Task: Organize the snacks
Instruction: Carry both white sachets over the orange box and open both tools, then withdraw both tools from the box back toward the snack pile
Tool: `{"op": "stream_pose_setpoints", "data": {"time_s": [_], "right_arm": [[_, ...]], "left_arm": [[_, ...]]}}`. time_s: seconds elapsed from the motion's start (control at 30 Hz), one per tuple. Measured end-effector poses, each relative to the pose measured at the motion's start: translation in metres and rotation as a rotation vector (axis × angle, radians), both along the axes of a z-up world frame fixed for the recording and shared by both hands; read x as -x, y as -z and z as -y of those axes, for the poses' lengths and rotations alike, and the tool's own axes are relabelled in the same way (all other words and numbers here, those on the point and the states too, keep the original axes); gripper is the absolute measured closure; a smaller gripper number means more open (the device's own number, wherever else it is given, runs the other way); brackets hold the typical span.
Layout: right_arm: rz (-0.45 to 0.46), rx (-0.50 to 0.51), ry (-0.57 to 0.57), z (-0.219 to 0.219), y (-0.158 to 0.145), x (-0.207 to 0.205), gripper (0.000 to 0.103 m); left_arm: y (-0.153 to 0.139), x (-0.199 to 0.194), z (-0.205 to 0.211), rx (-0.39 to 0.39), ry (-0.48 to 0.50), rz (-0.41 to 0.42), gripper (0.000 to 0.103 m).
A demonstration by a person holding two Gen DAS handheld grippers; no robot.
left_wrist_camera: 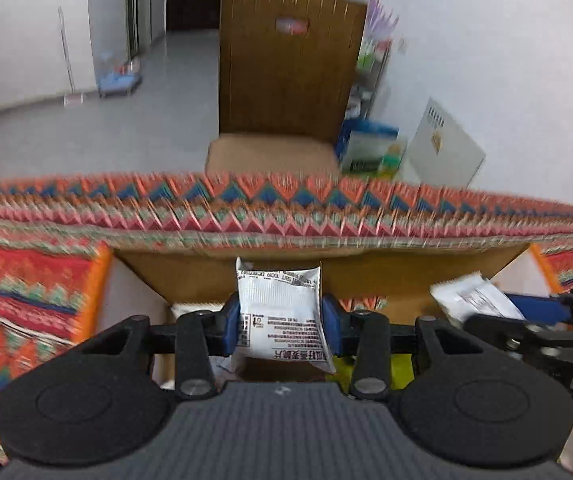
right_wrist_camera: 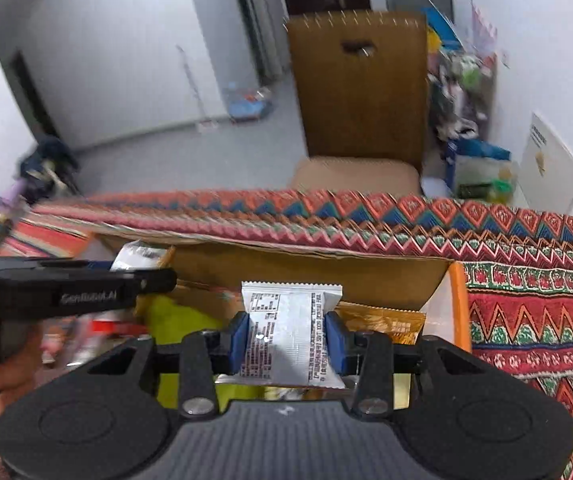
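My left gripper (left_wrist_camera: 282, 320) is shut on a white snack packet (left_wrist_camera: 278, 292) with black print, which stands upright between the blue pads. My right gripper (right_wrist_camera: 289, 340) is shut on a similar white packet (right_wrist_camera: 286, 308). Both hang side by side over an open cardboard box (right_wrist_camera: 326, 272) with an orange rim (right_wrist_camera: 460, 308). The right gripper (left_wrist_camera: 502, 312) and its packet (left_wrist_camera: 470, 296) show at the right edge of the left wrist view. In the right wrist view the left gripper (right_wrist_camera: 138, 270) enters from the left with its packet (right_wrist_camera: 138, 256), and a hand (right_wrist_camera: 10, 372) holds it.
The box holds a yellow-green packet (right_wrist_camera: 178, 320), an orange-brown packet (right_wrist_camera: 382, 320) and other blurred wrappers. It sits on a table with a red patterned cloth (right_wrist_camera: 526, 320). Beyond the far edge stand a brown chair (right_wrist_camera: 358, 92) and cluttered shelves (right_wrist_camera: 462, 92).
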State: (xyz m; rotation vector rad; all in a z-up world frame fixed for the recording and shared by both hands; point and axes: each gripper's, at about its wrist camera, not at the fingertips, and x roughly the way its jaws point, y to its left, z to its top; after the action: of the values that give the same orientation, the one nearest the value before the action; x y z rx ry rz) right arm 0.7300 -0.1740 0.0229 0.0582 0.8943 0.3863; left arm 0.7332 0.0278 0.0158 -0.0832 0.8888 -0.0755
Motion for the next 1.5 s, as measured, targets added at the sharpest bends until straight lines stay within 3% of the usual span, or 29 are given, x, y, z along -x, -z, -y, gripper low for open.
{"op": "stream_pose_setpoints", "data": {"time_s": [0.07,0.17,0.23,0.43,0.57,0.73,0.83,0.93,1.23,1.37,1.5], "right_arm": [[-0.024,0.022,0.035,-0.005,0.012,-0.009,0.061],[-0.012,0.033,0.036,-0.013,0.021,-0.009,0.044],[0.007,0.041,0.040,-0.014,0.019,-0.004,0.042],[0.140,0.090,0.028,-0.002,-0.024,0.027,0.035],[0.200,0.087,0.014,0.013,-0.058,0.060,0.033],[0.282,0.062,0.000,0.028,-0.097,0.126,0.021],[0.335,0.072,-0.015,0.036,-0.114,0.174,0.019],[0.404,0.080,-0.029,0.045,-0.119,0.234,0.007],[0.490,0.032,-0.023,0.061,-0.096,0.396,0.001],[0.501,-0.020,0.023,0.068,-0.081,0.451,0.001],[0.472,-0.095,0.029,0.075,-0.066,0.501,0.001]], "left_arm": [[0.007,-0.005,0.006,-0.034,0.003,0.013,0.056],[0.016,-0.009,0.009,0.007,0.041,-0.036,0.035],[0.014,-0.004,0.007,0.018,0.033,-0.020,0.033],[-0.025,0.031,-0.012,0.062,0.050,0.049,0.024],[-0.057,0.071,-0.017,0.029,0.027,0.092,0.023],[-0.094,0.155,-0.012,-0.063,0.015,0.194,0.020],[-0.110,0.215,-0.008,-0.056,0.011,0.248,0.015],[-0.113,0.287,-0.001,-0.074,-0.006,0.332,0.011],[-0.103,0.469,0.008,-0.044,0.010,0.492,0.002],[-0.096,0.527,0.002,-0.011,-0.005,0.507,0.002],[-0.084,0.583,0.001,-0.029,-0.044,0.537,0.000]]}}
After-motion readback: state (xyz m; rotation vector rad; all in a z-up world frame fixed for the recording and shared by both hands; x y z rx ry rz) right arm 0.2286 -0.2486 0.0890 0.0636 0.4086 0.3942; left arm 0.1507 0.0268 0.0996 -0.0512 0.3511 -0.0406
